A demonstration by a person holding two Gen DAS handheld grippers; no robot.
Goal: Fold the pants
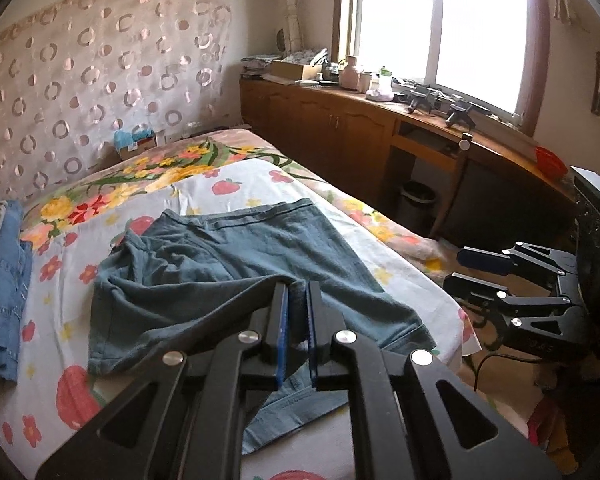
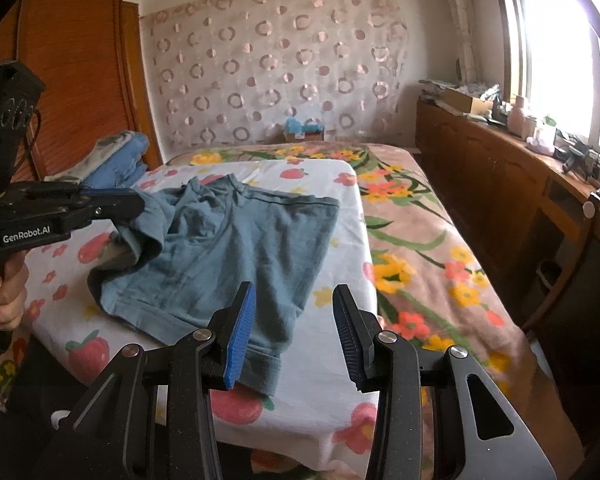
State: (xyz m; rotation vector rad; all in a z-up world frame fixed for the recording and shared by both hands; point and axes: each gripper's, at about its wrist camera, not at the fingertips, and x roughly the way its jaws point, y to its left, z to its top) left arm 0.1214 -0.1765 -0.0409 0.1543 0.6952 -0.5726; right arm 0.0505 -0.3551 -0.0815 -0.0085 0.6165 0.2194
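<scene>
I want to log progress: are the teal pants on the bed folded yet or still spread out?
Partly folded: the teal pants lie mostly flat on the strawberry sheet, with one side lifted and doubled over by the left hand-held gripper.

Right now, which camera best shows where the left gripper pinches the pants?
Right wrist view: left gripper seen side-on, lifting the pants by an edge. In the left wrist view its own fingers hide that pinch.

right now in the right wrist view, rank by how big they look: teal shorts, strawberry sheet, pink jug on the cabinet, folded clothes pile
1. strawberry sheet
2. teal shorts
3. folded clothes pile
4. pink jug

The jug and the pile sit farther from the camera, so their true sizes are unsure.
</scene>
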